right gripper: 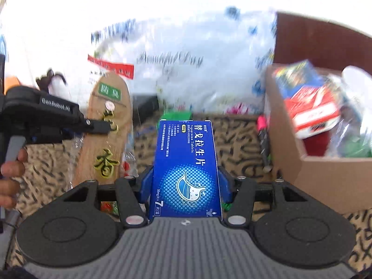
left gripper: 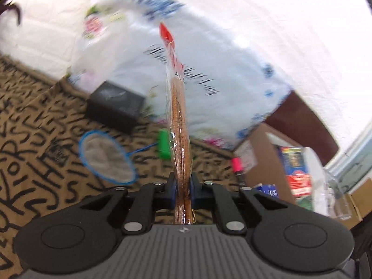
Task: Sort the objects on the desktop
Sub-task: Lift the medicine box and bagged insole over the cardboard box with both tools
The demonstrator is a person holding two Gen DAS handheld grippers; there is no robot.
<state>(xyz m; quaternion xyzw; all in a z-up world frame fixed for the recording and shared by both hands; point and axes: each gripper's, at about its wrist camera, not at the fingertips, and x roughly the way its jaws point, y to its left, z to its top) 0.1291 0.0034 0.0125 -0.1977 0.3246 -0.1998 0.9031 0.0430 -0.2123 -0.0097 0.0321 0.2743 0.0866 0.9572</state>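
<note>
My left gripper is shut on a tan insole wrapped in clear plastic with a red label at its top. It holds the insole edge-on, lifted above the patterned cloth. In the right wrist view the same insole shows its flat face with green characters, and the left gripper clamps its middle. My right gripper is shut on a blue medicine box, its blue pads pressing both long sides. The box points forward, raised off the cloth.
An open cardboard box with red and blue packs stands at the right. A pink-capped marker lies beside it. A white printed plastic bag fills the back. A blue round net, a black box and a green item lie on the cloth.
</note>
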